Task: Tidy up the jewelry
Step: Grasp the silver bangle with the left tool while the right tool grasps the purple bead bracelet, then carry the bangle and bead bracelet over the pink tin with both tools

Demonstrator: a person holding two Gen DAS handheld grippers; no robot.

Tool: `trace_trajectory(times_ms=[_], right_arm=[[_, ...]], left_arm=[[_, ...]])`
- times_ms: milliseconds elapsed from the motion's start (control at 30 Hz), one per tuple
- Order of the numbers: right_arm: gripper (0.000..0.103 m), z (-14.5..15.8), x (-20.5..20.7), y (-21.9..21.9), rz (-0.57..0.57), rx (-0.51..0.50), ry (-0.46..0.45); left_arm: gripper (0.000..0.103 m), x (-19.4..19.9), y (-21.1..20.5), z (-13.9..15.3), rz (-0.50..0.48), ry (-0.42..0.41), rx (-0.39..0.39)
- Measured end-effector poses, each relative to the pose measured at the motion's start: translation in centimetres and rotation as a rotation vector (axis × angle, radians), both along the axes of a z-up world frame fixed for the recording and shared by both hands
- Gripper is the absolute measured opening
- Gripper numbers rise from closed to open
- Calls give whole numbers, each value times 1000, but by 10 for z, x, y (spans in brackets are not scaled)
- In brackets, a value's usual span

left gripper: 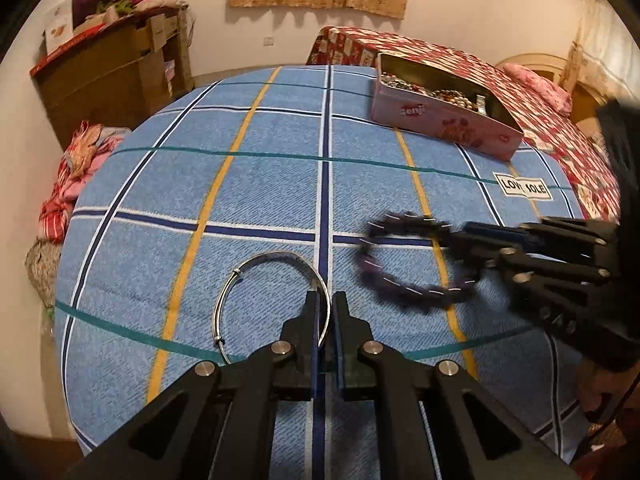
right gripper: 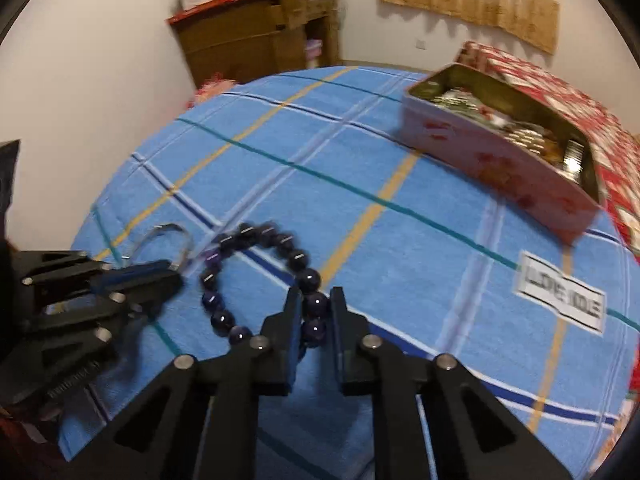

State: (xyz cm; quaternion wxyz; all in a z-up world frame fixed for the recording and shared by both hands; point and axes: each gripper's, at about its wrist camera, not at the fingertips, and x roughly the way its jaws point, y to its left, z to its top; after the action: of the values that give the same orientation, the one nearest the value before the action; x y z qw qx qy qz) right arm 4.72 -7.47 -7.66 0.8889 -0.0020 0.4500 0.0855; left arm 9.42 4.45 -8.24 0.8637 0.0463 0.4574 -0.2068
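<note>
**Both bracelets gripped, tin not yet reached**

Left gripper [left gripper: 325,312] is pinched nearly closed on the silver bangle [left gripper: 256,280], a thin, smooth metal hoop with small stopper beads, resting on the cloth and curving off to its left. Right gripper [right gripper: 316,316] clamps the beaded bracelet [right gripper: 260,276] with a bead between its pads; the glossy dark purple round beads loop out to its left.

Ahead and to the right of both sits the pink tin [left gripper: 444,120], rectangular, open-topped, already holding shiny jewelry. Blue plaid sheet [left gripper: 256,184] is woven and soft.

Judged progress: some pieces stored; these two grasped, still to be carried over and dropped in.
</note>
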Motion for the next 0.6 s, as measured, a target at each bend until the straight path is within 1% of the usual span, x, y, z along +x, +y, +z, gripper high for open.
trace_trajectory(times_ms=[100, 200, 300, 367, 400, 467, 533, 567, 600], right_arm=[[16, 7, -15, -26, -45, 55, -26], [16, 10, -31, -48, -82, 105, -43], [16, 13, -41, -58, -117, 141, -47], [16, 14, -42, -62, -136, 174, -52], [16, 14, -43, -64, -145, 190, -57], [16, 18, -47, -71, -161, 209, -72], [16, 22, -49, -75, -171, 219, -91], [16, 25, -51, -78, -177, 226, -103], [16, 27, -53, -81, -184, 235, -114]], left_arm=[[6, 1, 0, 0, 21, 5, -6], [6, 3, -6, 1, 15, -4, 21], [6, 8, -11, 2, 9, 12, 48], [4, 11, -10, 3, 13, 30, 38], [2, 11, -9, 3, 12, 33, 26], [2, 8, -7, 3, 9, 21, -10], [2, 0, -5, 6, 6, -4, -66], [2, -5, -4, 10, 7, -19, -103], [2, -11, -3, 16, 8, -42, -156]])
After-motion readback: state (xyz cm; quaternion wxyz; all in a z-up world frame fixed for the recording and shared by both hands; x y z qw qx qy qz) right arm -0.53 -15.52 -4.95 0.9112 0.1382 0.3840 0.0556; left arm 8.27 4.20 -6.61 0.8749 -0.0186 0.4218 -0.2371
